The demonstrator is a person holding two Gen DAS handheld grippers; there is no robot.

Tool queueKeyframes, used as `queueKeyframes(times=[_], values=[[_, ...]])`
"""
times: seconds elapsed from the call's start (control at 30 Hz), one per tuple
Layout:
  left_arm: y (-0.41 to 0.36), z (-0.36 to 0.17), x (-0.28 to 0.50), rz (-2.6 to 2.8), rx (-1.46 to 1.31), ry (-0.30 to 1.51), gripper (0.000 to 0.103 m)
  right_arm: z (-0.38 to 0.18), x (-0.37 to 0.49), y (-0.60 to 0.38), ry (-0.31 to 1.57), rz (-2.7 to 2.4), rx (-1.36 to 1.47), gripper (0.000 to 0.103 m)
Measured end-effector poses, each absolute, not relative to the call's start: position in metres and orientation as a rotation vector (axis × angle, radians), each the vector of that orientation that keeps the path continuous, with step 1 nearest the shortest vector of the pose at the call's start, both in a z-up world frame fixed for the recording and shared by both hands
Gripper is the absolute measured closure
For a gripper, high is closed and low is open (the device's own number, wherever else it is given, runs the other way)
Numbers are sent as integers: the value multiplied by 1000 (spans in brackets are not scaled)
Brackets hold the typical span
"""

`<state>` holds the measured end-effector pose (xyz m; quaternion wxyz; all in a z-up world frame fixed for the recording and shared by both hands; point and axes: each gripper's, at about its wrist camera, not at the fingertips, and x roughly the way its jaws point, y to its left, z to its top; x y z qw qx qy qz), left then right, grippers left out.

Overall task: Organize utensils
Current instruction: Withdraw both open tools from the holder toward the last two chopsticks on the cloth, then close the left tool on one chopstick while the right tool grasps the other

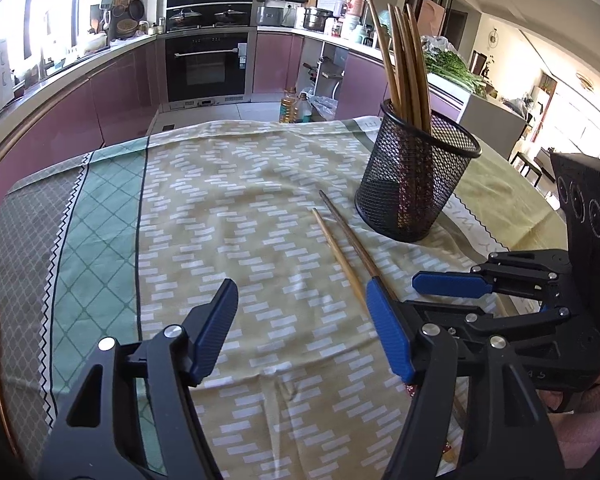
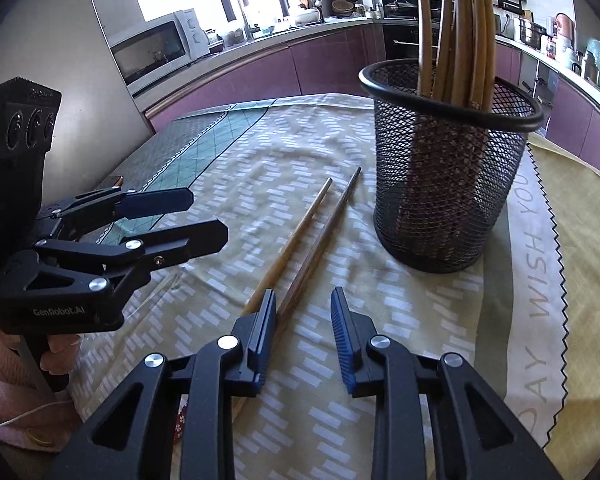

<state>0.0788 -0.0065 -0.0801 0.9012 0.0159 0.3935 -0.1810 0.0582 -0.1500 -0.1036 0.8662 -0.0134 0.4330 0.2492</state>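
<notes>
Two wooden chopsticks lie side by side on the tablecloth: a lighter one (image 1: pixel 338 254) (image 2: pixel 296 236) and a darker one (image 1: pixel 350 234) (image 2: pixel 324 236). A black mesh holder (image 1: pixel 416 176) (image 2: pixel 448 168) stands upright just right of them, with several brown chopsticks (image 1: pixel 404 64) (image 2: pixel 460 24) in it. My left gripper (image 1: pixel 300 320) is open and empty, hovering left of the chopsticks' near ends; it also shows in the right wrist view (image 2: pixel 204 216). My right gripper (image 2: pixel 302 312) is open, its left finger over the chopsticks' near ends; it also shows in the left wrist view (image 1: pixel 412 286).
The table carries a green and yellow patterned cloth (image 1: pixel 228 208) (image 2: pixel 420 320). Purple kitchen cabinets (image 1: pixel 112 92), an oven (image 1: pixel 208 64) and a microwave (image 2: pixel 156 48) stand behind the table. Oil bottles (image 1: pixel 296 106) stand on the floor past the far edge.
</notes>
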Motion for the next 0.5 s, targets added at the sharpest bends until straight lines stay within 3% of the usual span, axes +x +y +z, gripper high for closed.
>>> queueKeyframes(times=[0.5], values=[[-39, -102, 82, -420, 141, 893, 47, -105, 65, -165, 911, 509, 16, 78]])
